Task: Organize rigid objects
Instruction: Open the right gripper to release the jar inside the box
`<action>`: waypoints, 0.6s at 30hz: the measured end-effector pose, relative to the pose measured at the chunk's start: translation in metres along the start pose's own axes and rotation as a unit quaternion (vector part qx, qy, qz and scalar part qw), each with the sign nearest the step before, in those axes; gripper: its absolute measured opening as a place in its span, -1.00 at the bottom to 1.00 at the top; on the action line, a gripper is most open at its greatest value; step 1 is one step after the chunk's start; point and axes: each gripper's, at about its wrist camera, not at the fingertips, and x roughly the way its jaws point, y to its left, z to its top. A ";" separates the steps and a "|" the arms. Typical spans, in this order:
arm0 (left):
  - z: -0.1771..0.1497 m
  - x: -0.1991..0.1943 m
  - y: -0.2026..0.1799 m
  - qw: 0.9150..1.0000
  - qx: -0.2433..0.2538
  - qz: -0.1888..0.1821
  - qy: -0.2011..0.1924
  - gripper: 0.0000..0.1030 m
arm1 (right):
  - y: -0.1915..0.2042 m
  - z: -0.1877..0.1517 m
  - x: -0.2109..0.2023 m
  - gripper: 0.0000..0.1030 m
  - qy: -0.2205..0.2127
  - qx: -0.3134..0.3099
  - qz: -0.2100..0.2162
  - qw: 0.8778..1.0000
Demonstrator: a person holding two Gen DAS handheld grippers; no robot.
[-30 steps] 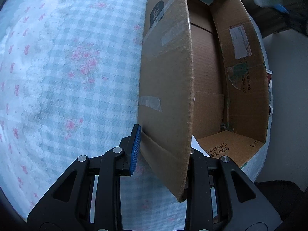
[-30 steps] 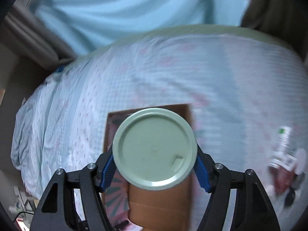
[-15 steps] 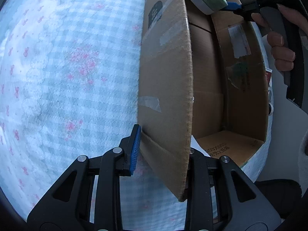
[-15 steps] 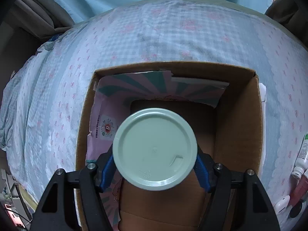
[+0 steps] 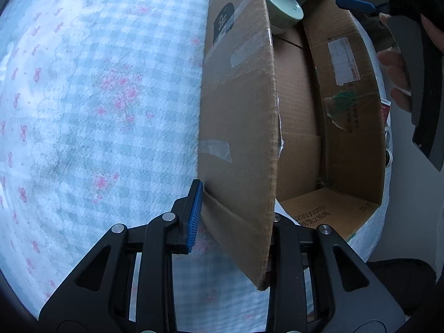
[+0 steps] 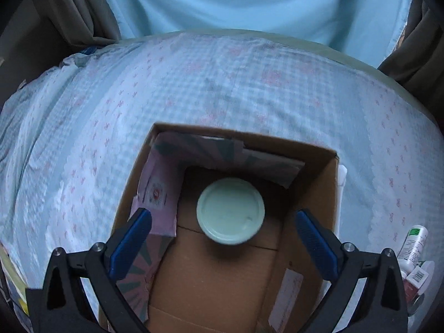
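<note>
My left gripper [image 5: 233, 216] is clamped tight on the near wall of the cardboard box [image 5: 238, 127]: one blue finger [image 5: 194, 216] presses the outside face, the other is hidden behind the cardboard. My right gripper [image 6: 224, 238] hangs over the open box [image 6: 330, 194] pointing steeply down, its blue fingers [image 6: 130, 238] spread wide and opening, touching nothing. Between and beyond them sits the round pale-green lidded tub [image 6: 230, 211], inside the box towards its far end, clear of both pads; its image is slightly blurred. Pink-and-teal printed cardboard [image 6: 158, 191] lines the box's far and left inner walls. The box rests on a bed with a blue-checked, pink-flowered cover [image 6: 222, 83]. On the bed near the box's right side lie a few small bottles and tubes [image 6: 413, 247]. From the left wrist view, a hand [image 5: 399, 63] holds the right gripper's handle.
</note>
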 end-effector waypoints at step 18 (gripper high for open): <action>-0.005 -0.008 -0.002 1.000 0.015 -0.001 -0.012 -0.52 | -0.025 -0.019 -0.111 1.00 0.017 0.086 0.021 0.996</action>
